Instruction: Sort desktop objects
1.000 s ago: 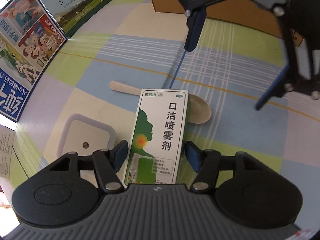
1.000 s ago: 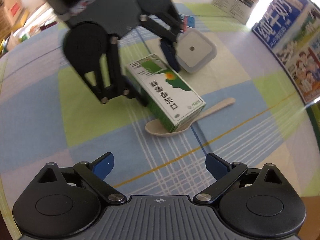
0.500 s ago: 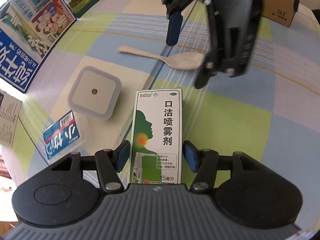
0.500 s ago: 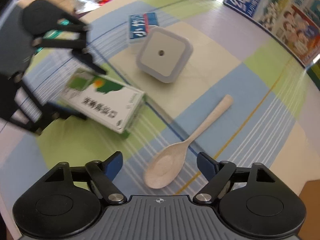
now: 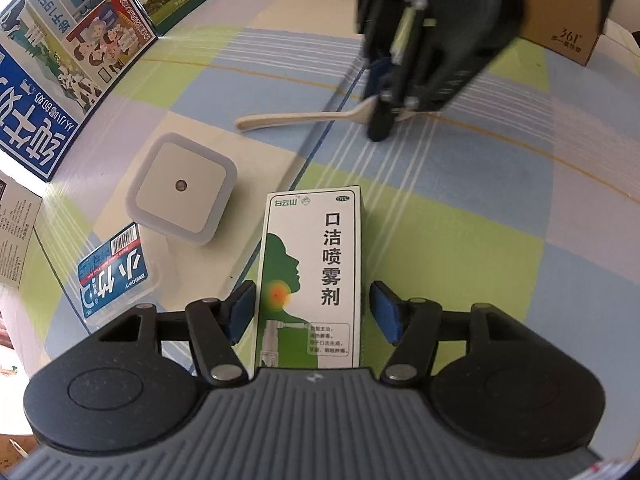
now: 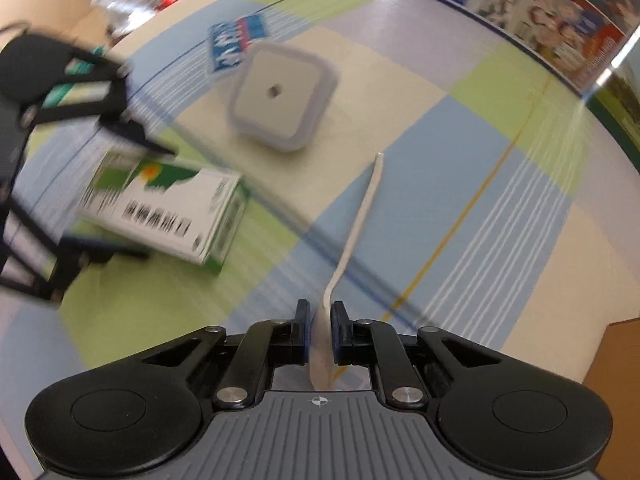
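Since the earlier frame your right gripper (image 6: 319, 322) has closed on the spoon (image 6: 362, 216): its bowl is now pinched edge-on between the pads, handle pointing away over the blue check. Your left gripper (image 5: 312, 312) has let the spray box (image 5: 314, 276) go; both pads stand just clear of its sides, jaws released.

Items, left to right in the left wrist view:

1. Milk cartons (image 5: 60, 68), upright along the desk's left edge, printed faces toward you.
2. Blue sachet (image 5: 112, 276), flat near the left edge, just beside the square lamp.
3. Square lamp (image 5: 182, 188), white with a grey rim and a dark dot at centre, lying on the cream check.
4. Spray box, green and white, lying flat on the green check between your left pads, its long side running away from you. Closed; contents not visible.
5. Spoon, pale, its handle over the tablecloth (image 5: 460, 248) beyond the box; the bowl end is hidden behind your right gripper.
6. Cardboard box (image 5: 560, 32), brown, at the far right corner. Its inside is not in view.
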`<state>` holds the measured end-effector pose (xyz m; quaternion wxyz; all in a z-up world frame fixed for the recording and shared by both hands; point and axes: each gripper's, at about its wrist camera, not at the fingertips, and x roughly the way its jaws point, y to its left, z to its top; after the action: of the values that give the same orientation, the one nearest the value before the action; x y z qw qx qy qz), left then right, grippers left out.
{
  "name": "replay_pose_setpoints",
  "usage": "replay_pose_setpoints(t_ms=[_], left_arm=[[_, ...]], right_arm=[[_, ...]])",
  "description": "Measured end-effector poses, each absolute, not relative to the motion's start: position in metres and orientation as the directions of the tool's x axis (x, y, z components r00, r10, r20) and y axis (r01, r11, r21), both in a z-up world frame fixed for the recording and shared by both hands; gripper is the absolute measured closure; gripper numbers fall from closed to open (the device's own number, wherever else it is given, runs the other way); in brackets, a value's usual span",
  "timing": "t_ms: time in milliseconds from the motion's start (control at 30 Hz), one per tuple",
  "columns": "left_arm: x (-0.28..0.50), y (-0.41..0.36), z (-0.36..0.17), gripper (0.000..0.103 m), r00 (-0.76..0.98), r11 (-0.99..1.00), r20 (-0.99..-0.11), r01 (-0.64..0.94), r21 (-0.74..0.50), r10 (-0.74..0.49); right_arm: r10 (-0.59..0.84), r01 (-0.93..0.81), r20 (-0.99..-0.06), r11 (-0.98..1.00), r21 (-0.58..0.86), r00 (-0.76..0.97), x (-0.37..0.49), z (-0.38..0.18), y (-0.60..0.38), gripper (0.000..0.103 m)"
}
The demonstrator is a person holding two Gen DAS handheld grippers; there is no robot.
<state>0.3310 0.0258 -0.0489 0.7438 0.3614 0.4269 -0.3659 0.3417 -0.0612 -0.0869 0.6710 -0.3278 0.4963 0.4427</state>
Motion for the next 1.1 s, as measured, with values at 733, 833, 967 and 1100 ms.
replay_pose_setpoints(t_ms=[733,833,967,1100], left_arm=[[0.183,-0.018,-0.049,0.049,0.384,0.409,-0.878,0.877,0.252,-0.284],[0.174,-0.019,-0.048,0.049,0.389,0.424,-0.875,0.871,0.248,-0.287],[0.17,-0.019,-0.047,0.049,0.389,0.444,-0.875,0.864,0.238,-0.288],[0.173,-0.018,-0.046,0.048,0.376,0.45,-0.881,0.865,0.223,-0.286]], right_arm=[[0.338,-0.946,-0.927,0.319,-0.051,0.164,0.179,-0.071,-0.209,0.096],[0.344,-0.935,-0.922,0.352,-0.047,0.176,0.177,-0.072,-0.218,0.096],[0.347,-0.923,-0.921,0.383,-0.032,0.176,0.172,-0.072,-0.224,0.096],[0.356,-0.914,-0.917,0.405,-0.02,0.178,0.158,-0.067,-0.238,0.096]])
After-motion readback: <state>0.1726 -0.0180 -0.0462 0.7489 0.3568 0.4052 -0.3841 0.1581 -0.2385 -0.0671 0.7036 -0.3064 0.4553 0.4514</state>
